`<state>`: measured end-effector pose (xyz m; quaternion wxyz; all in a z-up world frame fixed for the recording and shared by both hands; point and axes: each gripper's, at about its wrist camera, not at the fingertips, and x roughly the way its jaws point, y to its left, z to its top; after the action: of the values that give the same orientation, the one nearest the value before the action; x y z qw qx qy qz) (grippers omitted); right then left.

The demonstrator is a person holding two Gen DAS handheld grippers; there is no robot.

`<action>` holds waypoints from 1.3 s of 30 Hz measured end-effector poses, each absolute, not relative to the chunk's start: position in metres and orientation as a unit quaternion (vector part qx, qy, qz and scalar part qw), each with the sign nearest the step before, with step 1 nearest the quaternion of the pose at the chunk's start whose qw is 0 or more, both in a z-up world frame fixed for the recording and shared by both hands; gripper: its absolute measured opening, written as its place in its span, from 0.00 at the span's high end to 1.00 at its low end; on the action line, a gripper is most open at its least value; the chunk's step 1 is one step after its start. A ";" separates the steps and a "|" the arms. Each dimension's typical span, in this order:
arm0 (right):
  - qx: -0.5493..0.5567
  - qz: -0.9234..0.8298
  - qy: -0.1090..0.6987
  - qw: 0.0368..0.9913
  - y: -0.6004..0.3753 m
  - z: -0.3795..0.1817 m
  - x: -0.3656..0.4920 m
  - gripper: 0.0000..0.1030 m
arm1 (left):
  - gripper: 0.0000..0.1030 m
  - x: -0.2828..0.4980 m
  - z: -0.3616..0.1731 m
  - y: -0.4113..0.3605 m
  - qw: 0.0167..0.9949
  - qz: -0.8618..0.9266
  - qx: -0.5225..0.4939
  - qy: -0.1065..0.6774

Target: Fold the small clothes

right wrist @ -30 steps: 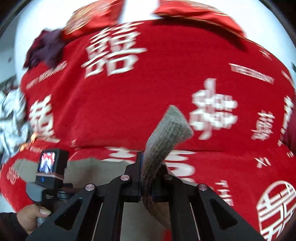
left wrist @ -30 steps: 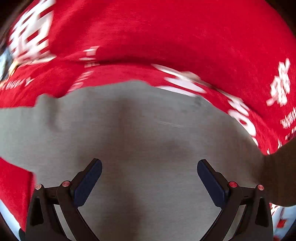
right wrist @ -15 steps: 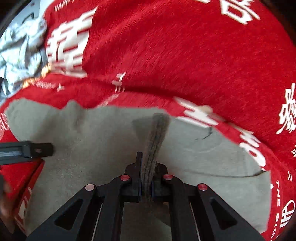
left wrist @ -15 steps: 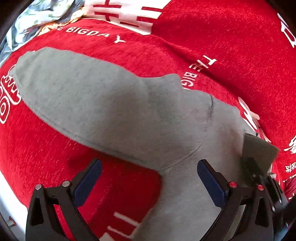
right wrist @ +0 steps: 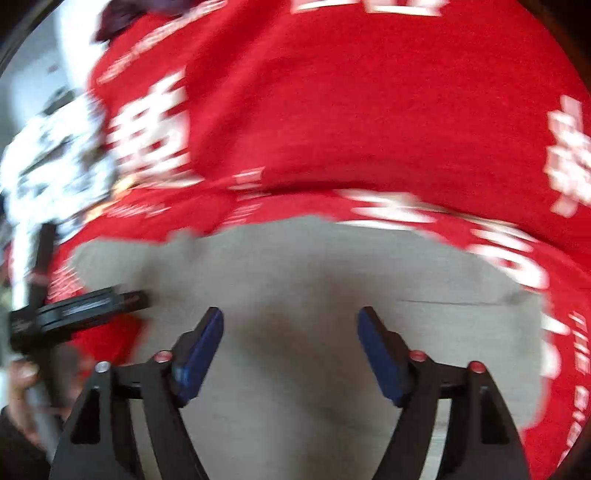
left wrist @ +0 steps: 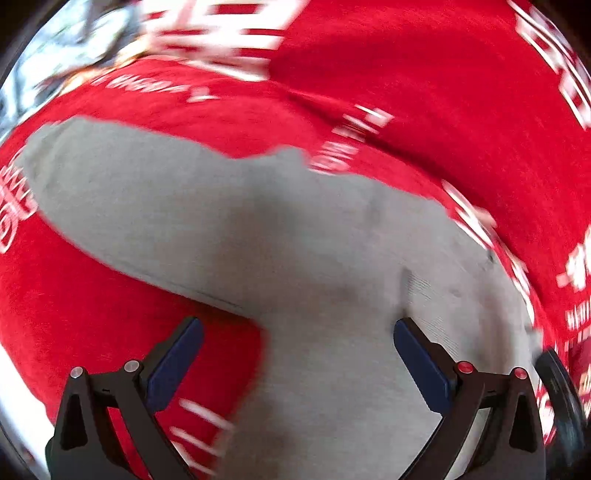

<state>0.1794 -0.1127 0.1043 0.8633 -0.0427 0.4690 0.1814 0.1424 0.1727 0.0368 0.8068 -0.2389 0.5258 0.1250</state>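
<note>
A small grey garment (left wrist: 266,236) lies flat on a red cloth with white lettering (left wrist: 424,92); one sleeve stretches to the upper left. My left gripper (left wrist: 295,332) hovers open over the garment's lower left edge, nothing between its blue pads. In the right wrist view the same grey garment (right wrist: 332,266) spreads below my right gripper (right wrist: 290,328), whose jaws are opening with only flat fabric under them and no cloth pinched. The left gripper's black finger (right wrist: 85,306) shows at the left of that view, over the garment's left edge.
The red cloth (right wrist: 351,110) covers the whole work surface. A crumpled pale patterned garment (right wrist: 48,162) lies at the far left, and a dark purple piece (right wrist: 122,11) at the top left. A hand (right wrist: 22,380) holds the left tool.
My right gripper let go of the grey fold it pinched, sank toward the garment and opened its jaws. My left gripper slid sideways across the garment toward its sleeve side, staying open.
</note>
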 end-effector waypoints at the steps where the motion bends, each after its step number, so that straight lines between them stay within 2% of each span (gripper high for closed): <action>1: -0.040 0.151 0.485 0.861 -0.130 0.096 0.187 0.24 | 0.00 0.148 0.038 0.154 0.811 0.110 -0.224 0.529; 6: -0.024 0.057 0.553 0.831 -0.192 0.042 0.215 0.24 | 0.00 0.174 0.026 0.070 0.815 0.048 -0.139 0.561; 8: -0.051 0.056 0.537 0.840 -0.185 0.040 0.216 0.19 | 0.00 0.183 0.014 0.052 0.808 0.067 -0.086 0.579; 10: -0.077 0.047 0.541 0.836 -0.170 0.036 0.223 0.13 | 0.00 0.187 0.016 0.054 0.816 0.077 -0.079 0.567; 15: -0.099 0.114 0.532 0.833 -0.115 0.050 0.224 0.13 | 0.00 0.180 0.024 0.107 0.810 0.125 -0.124 0.560; 19: -0.193 0.195 0.516 0.812 -0.037 0.033 0.190 0.13 | 0.00 0.157 0.019 0.190 0.792 0.183 -0.187 0.551; 21: -0.226 0.177 0.474 0.833 -0.017 0.033 0.184 0.13 | 0.00 0.139 0.017 0.233 0.780 0.209 -0.235 0.541; 25: -0.209 0.183 0.489 0.826 0.007 0.040 0.207 0.13 | 0.00 0.101 0.022 0.321 0.759 0.266 -0.323 0.499; 29: -0.209 0.220 0.483 0.821 0.044 0.048 0.211 0.13 | 0.00 0.070 0.019 0.390 0.738 0.314 -0.364 0.473; 32: -0.204 0.241 0.508 0.802 0.081 0.032 0.218 0.13 | 0.00 0.067 0.019 0.419 0.741 0.322 -0.360 0.467; 39: -0.191 0.223 0.544 0.786 0.120 0.003 0.240 0.08 | 0.00 0.106 0.008 0.425 0.740 0.358 -0.271 0.501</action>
<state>0.2404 0.1196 0.0027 0.7863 -0.1908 0.5438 0.2226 0.1058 0.4249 0.0079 0.7399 -0.2707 0.5015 0.3575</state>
